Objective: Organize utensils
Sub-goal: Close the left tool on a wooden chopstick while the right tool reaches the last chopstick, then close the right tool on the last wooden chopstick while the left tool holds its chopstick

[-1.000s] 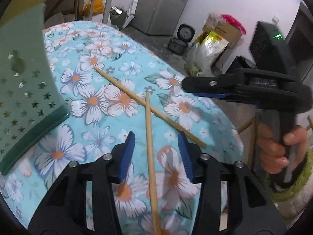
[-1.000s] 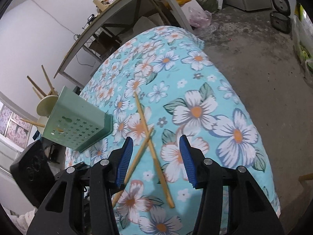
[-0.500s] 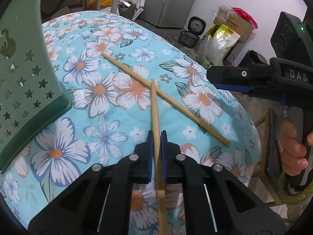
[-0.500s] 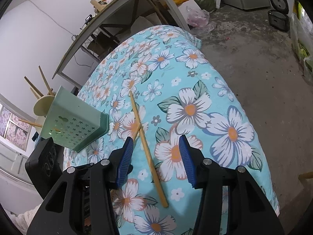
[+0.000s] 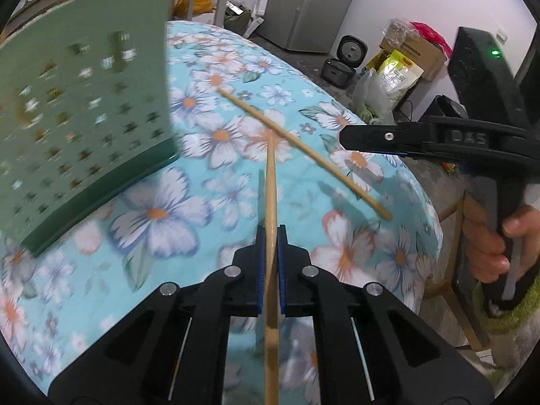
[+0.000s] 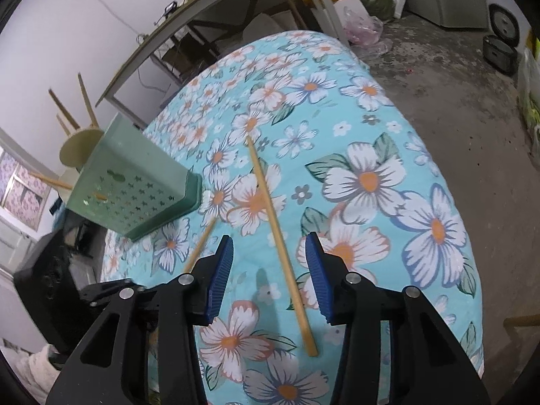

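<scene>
A green basket (image 6: 135, 192) with star-shaped holes in its wall stands on the counter, which is covered by a blue flowered cloth (image 6: 371, 182). Through the holes something thin and light brown shows inside, but what it is cannot be told. The left tool (image 5: 270, 263) has its blue pads pressed tight on one wooden chopstick (image 5: 271, 202), which runs forward between them, its far tip near the middle of the second chopstick (image 6: 280, 236). That second chopstick lies flat on the cloth to the right of the basket, apart from it. The right tool (image 6: 270, 276) stands over its near half with the stick between the pads, which are closing but do not touch it.
</scene>
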Tool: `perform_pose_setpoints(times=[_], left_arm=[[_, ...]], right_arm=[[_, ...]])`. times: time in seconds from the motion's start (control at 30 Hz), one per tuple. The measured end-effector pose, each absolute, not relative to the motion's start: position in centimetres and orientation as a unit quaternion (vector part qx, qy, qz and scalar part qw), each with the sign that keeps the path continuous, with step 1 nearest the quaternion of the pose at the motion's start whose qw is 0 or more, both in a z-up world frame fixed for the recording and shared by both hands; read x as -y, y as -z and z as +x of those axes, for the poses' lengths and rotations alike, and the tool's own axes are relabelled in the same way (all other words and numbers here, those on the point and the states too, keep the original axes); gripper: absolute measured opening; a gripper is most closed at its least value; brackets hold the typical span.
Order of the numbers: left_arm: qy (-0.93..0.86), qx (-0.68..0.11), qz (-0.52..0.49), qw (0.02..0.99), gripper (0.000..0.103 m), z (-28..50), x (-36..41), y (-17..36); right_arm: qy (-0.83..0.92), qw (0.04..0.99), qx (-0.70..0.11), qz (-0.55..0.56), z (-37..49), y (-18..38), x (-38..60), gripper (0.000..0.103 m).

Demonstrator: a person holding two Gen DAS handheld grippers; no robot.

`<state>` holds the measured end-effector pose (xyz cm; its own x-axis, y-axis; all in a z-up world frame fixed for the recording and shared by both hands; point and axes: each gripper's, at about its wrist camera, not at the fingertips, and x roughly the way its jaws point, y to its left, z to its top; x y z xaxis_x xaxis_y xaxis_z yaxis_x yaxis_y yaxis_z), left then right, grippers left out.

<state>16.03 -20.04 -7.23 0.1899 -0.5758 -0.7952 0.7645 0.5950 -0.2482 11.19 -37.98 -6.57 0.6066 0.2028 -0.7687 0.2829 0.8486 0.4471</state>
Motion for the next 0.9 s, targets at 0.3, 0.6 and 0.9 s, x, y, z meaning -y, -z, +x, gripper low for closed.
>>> perform_pose_setpoints(times=[0.3, 0.6, 0.9], left_arm=[[0.387, -0.468, 0.079, 0.791, 0.006, 16.0, 13.6, 6.8], [0.339, -0.481, 0.030, 0.808, 0.006, 17.5, 9.9, 7.5], [0.329, -0.484, 0.020, 0.810, 0.006, 17.8, 9.2, 8.0]], right_arm=[[0.033, 0.851, -0.477, 0.220, 13.1, 7.7, 36.5, 0.033], [0.046, 0.845, -0.501, 0.182, 12.7, 8.5, 35.4, 0.008], [0.016, 0.826, -0.528, 0.199, 9.3, 8.7, 34.3, 0.007]])
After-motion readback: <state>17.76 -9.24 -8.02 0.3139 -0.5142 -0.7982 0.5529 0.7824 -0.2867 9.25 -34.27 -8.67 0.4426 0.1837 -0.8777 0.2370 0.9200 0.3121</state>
